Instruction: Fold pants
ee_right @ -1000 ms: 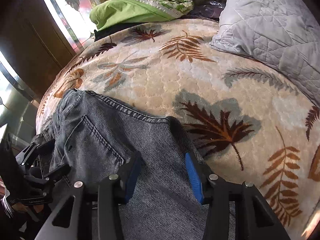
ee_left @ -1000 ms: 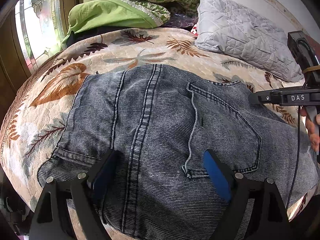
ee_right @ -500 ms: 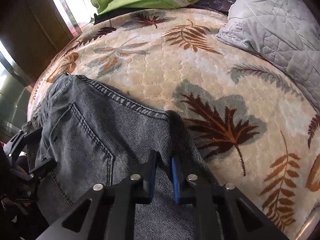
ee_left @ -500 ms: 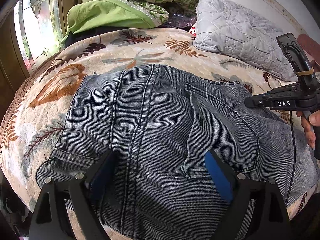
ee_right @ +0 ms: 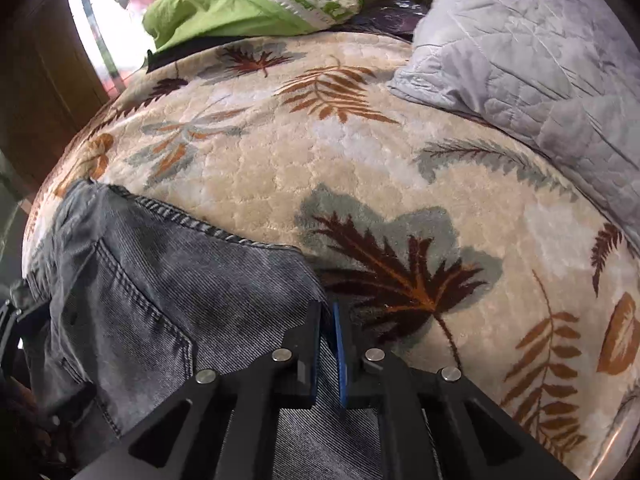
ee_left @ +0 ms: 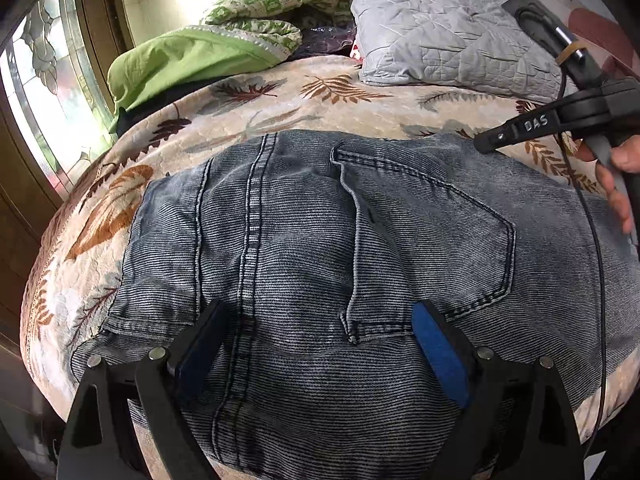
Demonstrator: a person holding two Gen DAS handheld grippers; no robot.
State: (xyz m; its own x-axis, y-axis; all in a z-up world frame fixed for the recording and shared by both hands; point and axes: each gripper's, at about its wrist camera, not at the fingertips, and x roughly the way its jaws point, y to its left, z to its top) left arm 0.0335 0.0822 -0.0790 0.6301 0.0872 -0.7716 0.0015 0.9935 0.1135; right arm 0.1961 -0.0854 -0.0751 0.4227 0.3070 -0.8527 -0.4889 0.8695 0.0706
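A window (ee_left: 48, 92) with patterned glass stands at the far left, beside the bed. Next to it, on the leaf-print bedspread (ee_right: 320, 152), lies a green cloth (ee_left: 188, 60) with a green-and-white patterned quilt (ee_left: 280, 0) behind it. The pants (ee_left: 340, 240), grey-blue washed jeans, lie flat on the near part of the bedspread, seat side up with the back pocket (ee_left: 432, 240) showing. In the left wrist view their long axis runs across the picture: the waistband (ee_left: 132, 320) sits at the lower left and the legs trail off past the right edge, while the centre seam runs away from the camera.

The left gripper (ee_left: 320, 344) hangs over the seat with its blue pads spread wide, one either side of the seam and the pocket's near corner, clamping nothing. Further right, the right gripper (ee_right: 328, 340) has its pads pressed together on the folded far edge of the denim, a thin ridge of cloth pinched between them; the jaws have just closed there. In the left wrist view that tool reaches in from the right, a hand (ee_left: 620, 176) on its handle. A grey quilted pillow (ee_left: 452, 28) rests at the far right of the bed
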